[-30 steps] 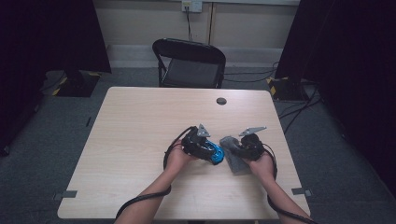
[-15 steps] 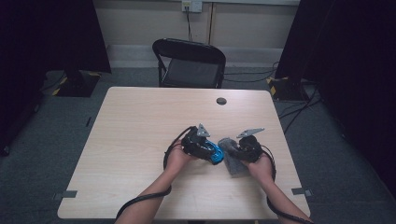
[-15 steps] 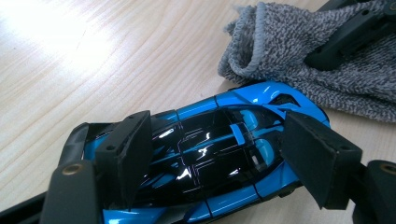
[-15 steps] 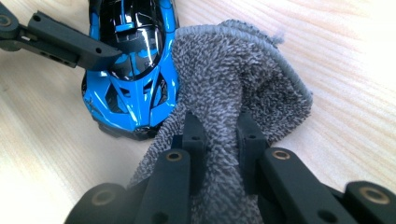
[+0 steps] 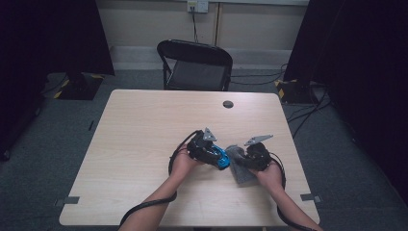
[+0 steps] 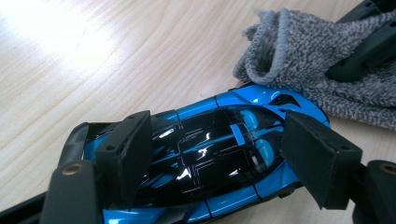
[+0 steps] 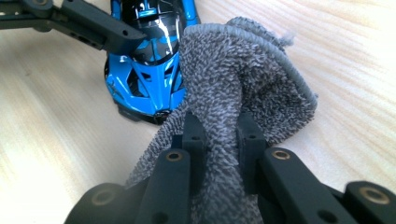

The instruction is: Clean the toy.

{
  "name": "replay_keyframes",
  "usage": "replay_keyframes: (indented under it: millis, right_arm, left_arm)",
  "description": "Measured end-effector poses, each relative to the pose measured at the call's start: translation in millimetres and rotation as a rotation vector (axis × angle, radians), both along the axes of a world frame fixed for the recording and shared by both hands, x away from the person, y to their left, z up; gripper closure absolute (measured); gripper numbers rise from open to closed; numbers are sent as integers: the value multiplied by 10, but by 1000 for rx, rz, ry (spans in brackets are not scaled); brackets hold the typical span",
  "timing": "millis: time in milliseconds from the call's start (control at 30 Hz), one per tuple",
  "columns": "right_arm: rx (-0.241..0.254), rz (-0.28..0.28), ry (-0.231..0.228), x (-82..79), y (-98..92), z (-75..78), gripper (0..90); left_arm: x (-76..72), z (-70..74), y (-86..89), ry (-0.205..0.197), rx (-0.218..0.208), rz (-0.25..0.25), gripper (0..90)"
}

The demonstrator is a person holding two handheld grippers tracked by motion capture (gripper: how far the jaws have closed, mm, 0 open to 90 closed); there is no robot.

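Note:
A glossy blue and black toy car [image 5: 221,159] sits on the wooden table [image 5: 144,134] near its front right. My left gripper [image 5: 214,154] is shut on it, one pad [image 6: 126,154] on each flank of the car [image 6: 261,100]. A grey terry cloth [image 5: 242,174] lies bunched against the car's nose. My right gripper [image 5: 244,161] is shut on that cloth [image 7: 238,70], its jaws [image 7: 217,135] pinching a fold. The cloth [image 6: 327,60] touches the front of the car [image 7: 149,79]; the left gripper's jaw crosses over the car's roof in the right gripper view.
A small dark round disc [image 5: 228,104] lies on the far part of the table. A black folding chair [image 5: 195,65] stands behind the far edge. Cables trail across the floor at the right. Bare tabletop stretches to the left and ahead of both hands.

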State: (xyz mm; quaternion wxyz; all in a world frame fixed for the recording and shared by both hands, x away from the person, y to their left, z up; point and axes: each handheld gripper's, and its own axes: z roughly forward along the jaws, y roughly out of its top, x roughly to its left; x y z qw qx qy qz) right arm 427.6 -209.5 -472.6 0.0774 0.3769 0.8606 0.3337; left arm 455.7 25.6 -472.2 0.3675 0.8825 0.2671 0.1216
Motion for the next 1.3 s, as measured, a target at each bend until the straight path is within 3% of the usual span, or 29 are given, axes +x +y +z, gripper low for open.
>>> replay_keyframes:
  millis: [667,900,1300]
  right_arm:
    - [6,74,19,-231,81,4,784]
    - [-18,114,21,-293,173,21,784]
    - [2,186,30,-412,388,16,783]
  left_arm:
    - [-9,-3,-14,-1,-7,13,252]
    - [-9,-3,-15,-1,-6,16,252]
    - [-16,-1,-19,-7,2,11,250]
